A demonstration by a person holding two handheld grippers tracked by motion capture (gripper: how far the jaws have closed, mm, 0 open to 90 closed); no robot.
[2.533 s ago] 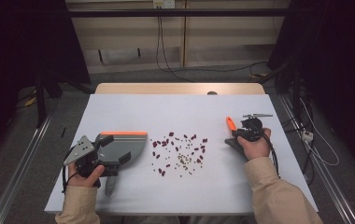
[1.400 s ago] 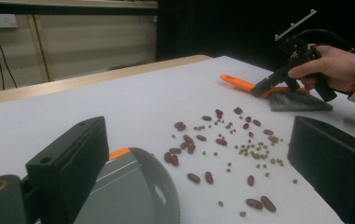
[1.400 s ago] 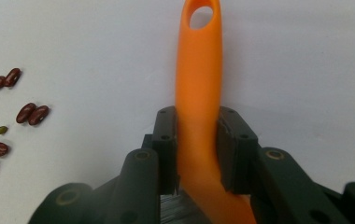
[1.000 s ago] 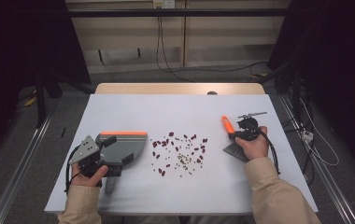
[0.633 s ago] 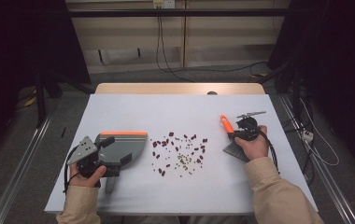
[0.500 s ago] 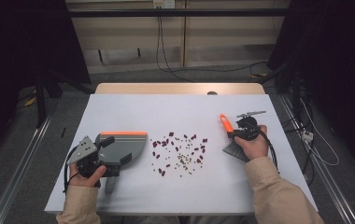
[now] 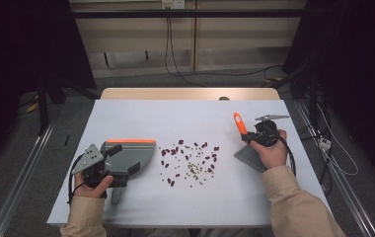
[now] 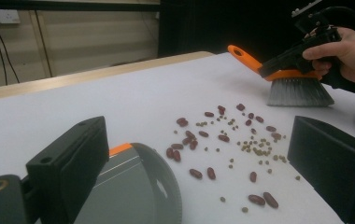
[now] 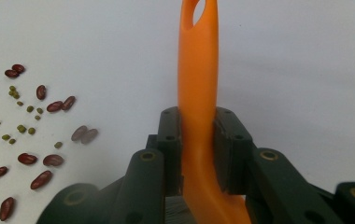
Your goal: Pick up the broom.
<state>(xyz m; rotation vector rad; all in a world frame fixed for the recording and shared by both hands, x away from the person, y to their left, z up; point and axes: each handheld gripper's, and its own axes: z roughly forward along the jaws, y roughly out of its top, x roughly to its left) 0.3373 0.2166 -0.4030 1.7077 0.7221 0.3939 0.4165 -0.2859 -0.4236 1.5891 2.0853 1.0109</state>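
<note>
Red beans and small green beans [image 7: 188,163] lie scattered mid-table, also seen in the left gripper view [image 8: 222,135] and the right gripper view [image 9: 31,121]. A grey dustpan [image 7: 129,152] with an orange edge lies left of them, its mouth toward the beans. My left gripper [image 7: 123,159] sits over the dustpan [image 8: 138,191] with jaws wide apart [image 8: 199,154], the right jaw touching nothing. My right gripper [image 7: 248,137] is shut on the orange handle [image 9: 196,70] of a brush [image 8: 297,88], whose grey bristles rest on the table right of the beans.
The white table [image 7: 175,113] has bare room behind and in front of the beans. Its wooden far edge [image 7: 190,93] borders dark floor with cables. Metal rails run along both sides of the table.
The right gripper and brush have shifted slightly left toward the beans since the earliest frame. The left hand settled a little lower by the dustpan, which has stayed put.
</note>
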